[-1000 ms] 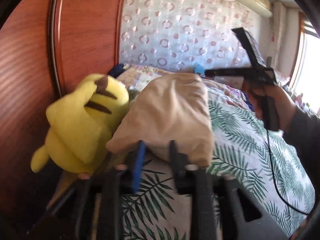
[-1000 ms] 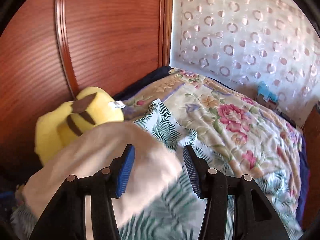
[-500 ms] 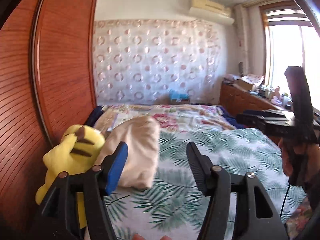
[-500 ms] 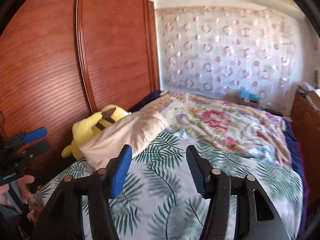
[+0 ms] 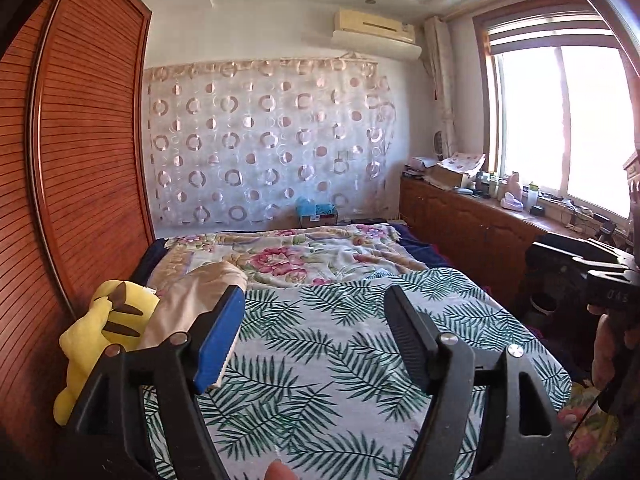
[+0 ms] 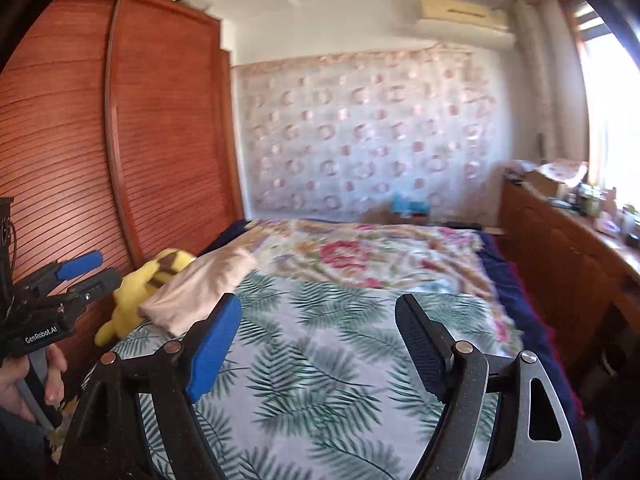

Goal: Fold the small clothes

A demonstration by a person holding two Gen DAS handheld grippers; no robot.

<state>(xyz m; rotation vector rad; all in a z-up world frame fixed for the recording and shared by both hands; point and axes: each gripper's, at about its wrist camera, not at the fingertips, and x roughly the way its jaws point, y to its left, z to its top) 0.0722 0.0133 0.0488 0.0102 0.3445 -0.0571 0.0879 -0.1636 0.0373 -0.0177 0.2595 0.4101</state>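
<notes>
The left gripper [image 5: 314, 336], black-framed with one blue pad and one black ribbed pad, has its jaws opening with nothing between them; only the palm-leaf printed bedsheet [image 5: 360, 360] shows through the gap. The right gripper [image 6: 318, 344], of the same build, is likewise opening on empty air above that sheet. Neither touches any cloth.

The task's thing, a beige folded small garment [image 5: 188, 308], lies at the near left of the bed, its far end leaning on a yellow plush toy with brown stripes [image 5: 100, 340] that sits against the reddish-brown slatted wooden wardrobe [image 5: 80, 180]. In the right wrist view the garment [image 6: 200, 284] reads as a compact, flat bundle with a tidy edge, so this piece looks folded and put aside. No other loose clothing shows on the bed, so whether more items wait cannot be told from these views.

Beyond the leaf sheet lies a floral quilt [image 5: 312, 256], then a sheer curtain with ring patterns [image 5: 264, 144] across the far wall. A wooden sideboard cluttered with bottles and boxes [image 5: 472, 208] runs under the bright window [image 5: 560, 128], and an air conditioner [image 5: 374, 26] hangs above. The middle of the bed is free of obstacles; the plush toy crowds the folded piece and could get in the way of stacking anything beside it.
</notes>
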